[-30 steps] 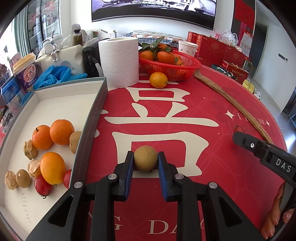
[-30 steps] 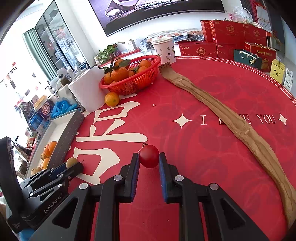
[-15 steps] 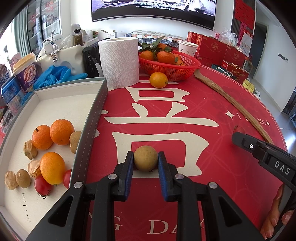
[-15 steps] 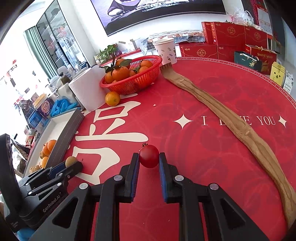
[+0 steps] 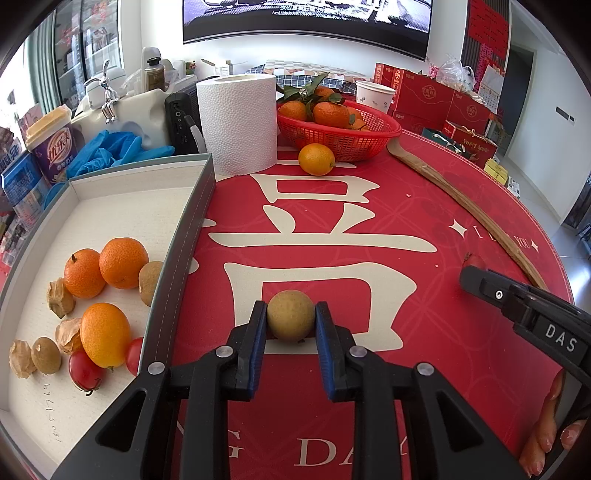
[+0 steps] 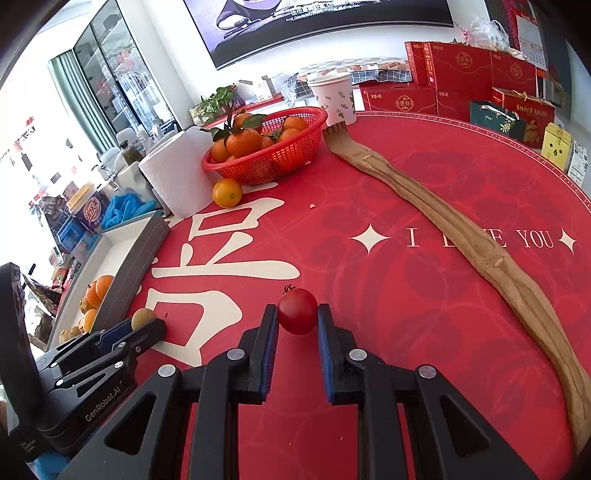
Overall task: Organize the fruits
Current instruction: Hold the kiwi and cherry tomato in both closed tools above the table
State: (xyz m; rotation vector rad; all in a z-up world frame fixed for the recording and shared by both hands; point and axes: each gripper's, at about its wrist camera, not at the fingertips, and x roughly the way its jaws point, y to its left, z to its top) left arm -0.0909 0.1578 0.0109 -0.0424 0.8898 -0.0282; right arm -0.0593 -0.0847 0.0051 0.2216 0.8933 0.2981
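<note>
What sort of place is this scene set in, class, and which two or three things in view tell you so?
Probably a home living or dining room. A large wall screen hangs behind a round table with a festive red cover, red gift boxes are stacked nearby, and a red basket of oranges sits beside a paper towel roll.

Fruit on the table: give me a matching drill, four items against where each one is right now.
Items:
1. brown longan
2. cherry tomato
3. loose orange
4. leafy tangerines

Places:
A. in the red basket
B. between the left gripper pads
C. on the red mat beside the paper roll
D. between the right gripper pads

Pairs: 1-B, 2-D, 3-C, 4-A
</note>
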